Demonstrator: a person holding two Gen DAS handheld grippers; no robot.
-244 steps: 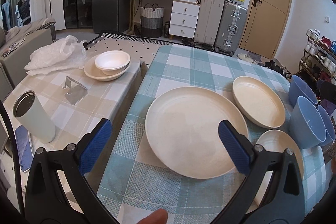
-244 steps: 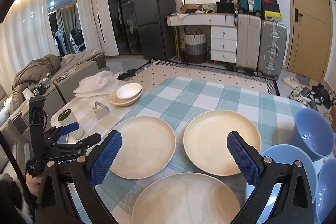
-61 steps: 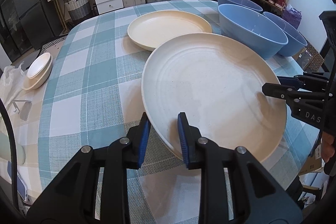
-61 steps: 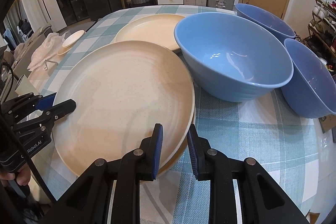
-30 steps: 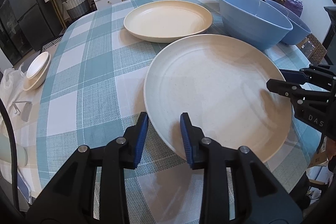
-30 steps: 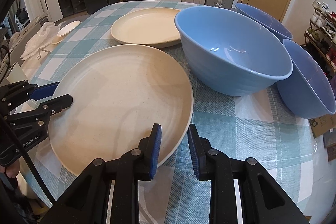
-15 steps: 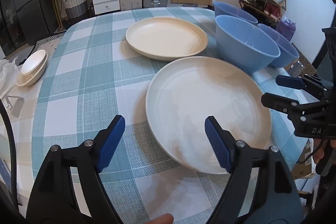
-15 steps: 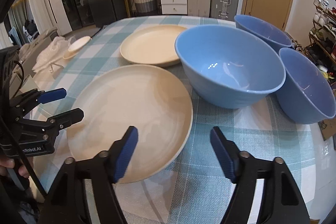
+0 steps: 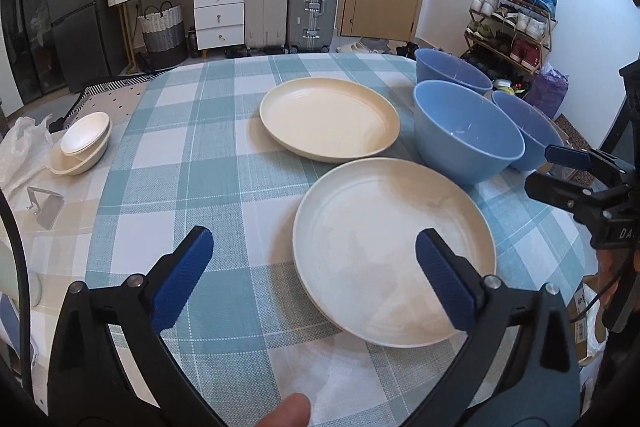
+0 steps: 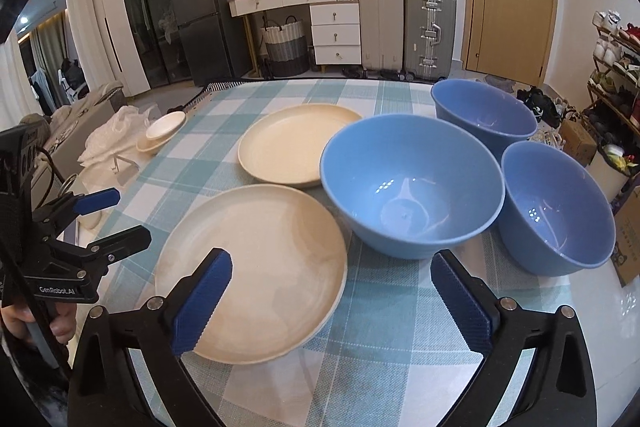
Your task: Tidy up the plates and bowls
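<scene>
**Both grippers back off the stacked plates**

Since a second ago both grippers have let go and pulled back. The left gripper [image 9: 314,277] and right gripper [image 10: 332,301] hang spread wide, empty, over the near cream plate stack [image 9: 394,259] on the checked tablecloth [image 9: 192,167], beside three blue bowls [image 10: 412,187].

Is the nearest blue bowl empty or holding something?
Empty: the right wrist view shows the bare inside of the nearest blue bowl, only light glints.

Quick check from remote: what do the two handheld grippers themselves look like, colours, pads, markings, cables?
Both are black plastic frames with silver rivets and ribbed blue pads on the fingers. The left gripper carries white "GenRobot.AI" lettering and a black cable. The right gripper shows partial white letters, "DA". Bare fingers grip the handles; no sleeves are visible.
</scene>
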